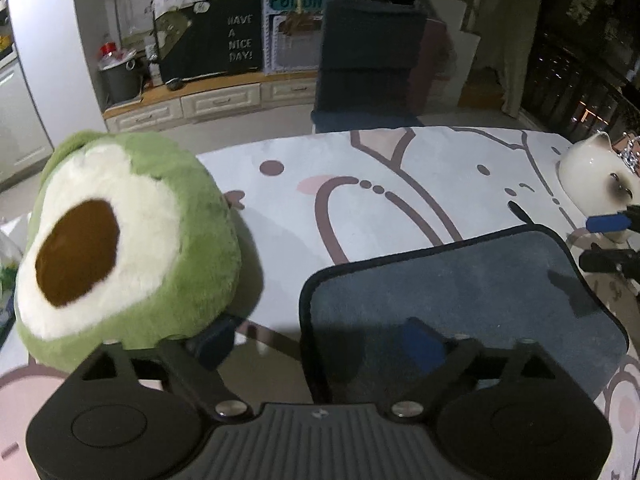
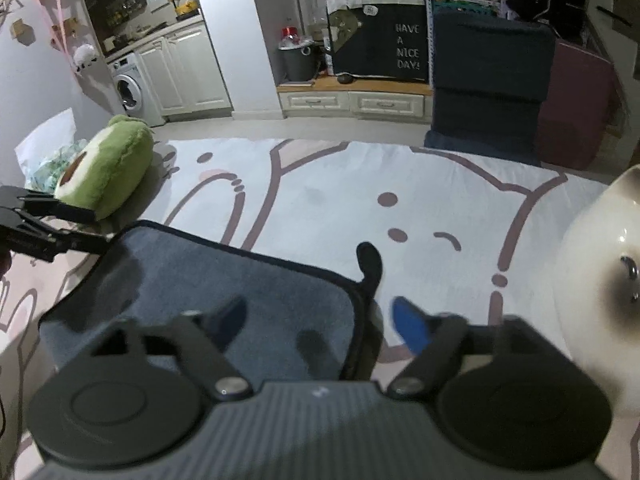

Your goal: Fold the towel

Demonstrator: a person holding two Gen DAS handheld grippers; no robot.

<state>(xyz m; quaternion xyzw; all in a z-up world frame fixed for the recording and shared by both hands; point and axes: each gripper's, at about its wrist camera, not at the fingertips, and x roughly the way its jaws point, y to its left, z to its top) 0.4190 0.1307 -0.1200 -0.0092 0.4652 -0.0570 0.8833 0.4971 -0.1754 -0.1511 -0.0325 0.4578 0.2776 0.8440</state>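
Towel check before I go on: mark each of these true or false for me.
1. The grey towel lies on the cartoon-print cloth. True.
2. The towel's hanging loop sticks out at its far right corner. True.
3. The right hand-held gripper is shut on the towel. False: it is open, one finger over the towel and one past its right edge.
4. The avocado plush sits on top of the towel. False: it sits to the towel's left, apart from it.
5. The white cat figure stands to the towel's right. True.
6. The left hand-held gripper is shut. False: it is open, straddling the towel's left edge.
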